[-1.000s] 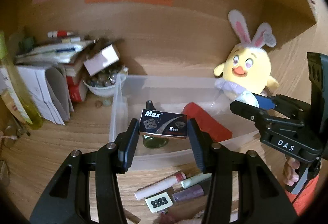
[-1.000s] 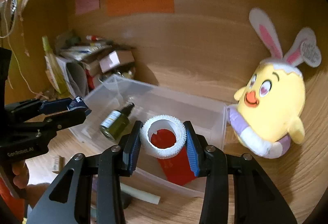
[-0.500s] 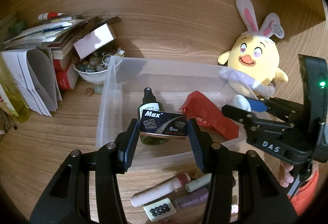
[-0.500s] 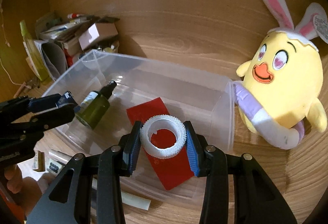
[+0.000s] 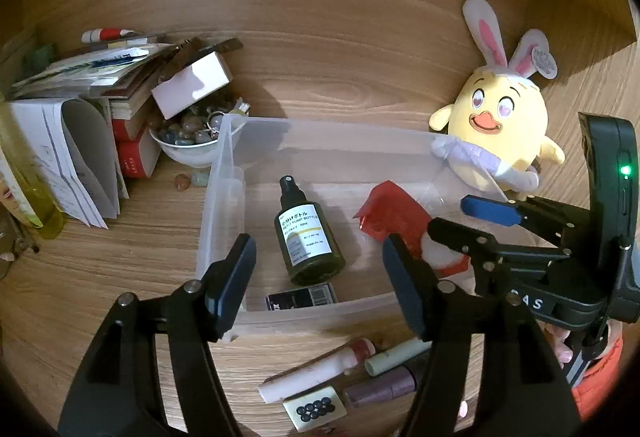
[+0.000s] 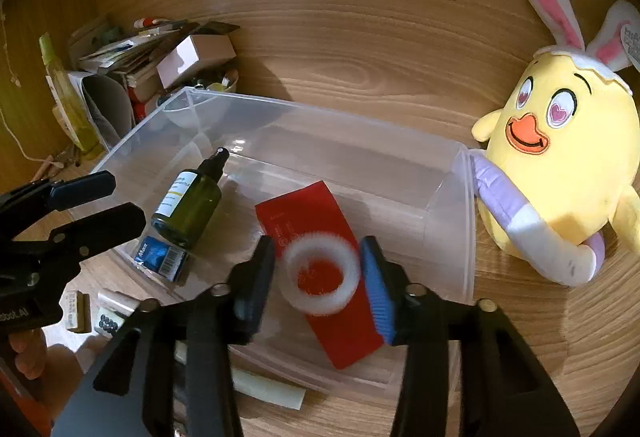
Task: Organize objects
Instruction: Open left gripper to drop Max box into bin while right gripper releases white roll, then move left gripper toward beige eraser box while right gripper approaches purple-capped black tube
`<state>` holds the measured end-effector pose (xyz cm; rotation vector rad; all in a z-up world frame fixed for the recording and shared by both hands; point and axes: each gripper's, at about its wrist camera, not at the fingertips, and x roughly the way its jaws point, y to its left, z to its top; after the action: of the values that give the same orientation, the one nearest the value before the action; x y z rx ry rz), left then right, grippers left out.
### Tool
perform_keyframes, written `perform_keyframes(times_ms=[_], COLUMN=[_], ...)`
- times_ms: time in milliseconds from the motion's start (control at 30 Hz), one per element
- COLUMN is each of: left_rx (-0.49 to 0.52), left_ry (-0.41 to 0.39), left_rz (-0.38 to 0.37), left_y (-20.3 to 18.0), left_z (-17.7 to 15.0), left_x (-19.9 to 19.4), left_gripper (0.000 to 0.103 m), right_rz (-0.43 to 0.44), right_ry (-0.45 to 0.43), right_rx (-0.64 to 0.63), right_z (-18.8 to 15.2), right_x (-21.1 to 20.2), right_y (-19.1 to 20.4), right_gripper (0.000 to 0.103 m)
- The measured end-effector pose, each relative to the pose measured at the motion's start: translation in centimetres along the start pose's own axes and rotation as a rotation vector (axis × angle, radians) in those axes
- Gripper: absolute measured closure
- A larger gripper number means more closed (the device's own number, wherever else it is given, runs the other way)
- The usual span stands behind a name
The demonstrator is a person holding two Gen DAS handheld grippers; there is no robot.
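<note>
Four items lie in the bin (image 6: 448,173); both grippers (image 5: 320,269) (image 6: 318,277) gape empty, and tubes (image 5: 320,373) wait near, outside.

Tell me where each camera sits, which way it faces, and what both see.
Left wrist: on the left gripper, looking forward and down into the bin; own fingers apart, right gripper at right.
Right wrist: on the right gripper, looking down into the bin from the right; own fingers wide around the white ring, left gripper at left.
Shared: bin, green bottle, red card, small box, plush chick.
</note>
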<state>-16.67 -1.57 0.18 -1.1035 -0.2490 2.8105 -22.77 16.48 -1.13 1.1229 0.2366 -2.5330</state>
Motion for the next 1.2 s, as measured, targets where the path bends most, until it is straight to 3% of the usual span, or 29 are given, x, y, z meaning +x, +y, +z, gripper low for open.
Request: perform_keyframes(times_ms=[167, 333, 467, 600, 733, 833, 1200], left_rx=[-0.015, -0.014, -0.004, 0.020, 0.032, 0.040, 0.058], left_ry=[-0.006, -0.043, -0.056, -0.058, -0.072, -0.072, -0.019], left_rz=[-0.003, 0.005, 0.024, 0.039, 0.052, 0.056, 0.088], left_y=[0.3, 0.2, 0.0, -0.2, 0.0, 0.2, 1.2], left_z=[0.1, 0.3, 0.2, -0.1, -0.7, -1.3, -4.6], left_x=[-0.6, -2.3, -3.8, -5.2, -6.8, -7.7, -8.7], left_gripper=[0.032, 0.027, 0.017, 0.016, 0.008, 0.007, 0.007], right_rz=[-0.034, -0.041, -0.026, -0.019, 0.001, 0.008, 0.035], right_ry=[-0.039, -0.063, -0.086, -0.109, -0.129, -0.151, -0.164], right_rx=[-0.027, -0.045, -0.032, -0.032, -0.038, -0.045, -0.078], right_z=[0.1, 0.2, 0.4, 0.4, 0.1, -0.5, -3.3], right_x=[-0.9, -2.0, -3.1, -4.4, -5.8, -7.0, -9.0], right_y=[0.6, 0.9, 0.8, 1.1, 1.6, 2.2, 3.7], right_gripper=[0.038, 0.037, 0.027, 0.027, 0.025, 0.019, 0.018])
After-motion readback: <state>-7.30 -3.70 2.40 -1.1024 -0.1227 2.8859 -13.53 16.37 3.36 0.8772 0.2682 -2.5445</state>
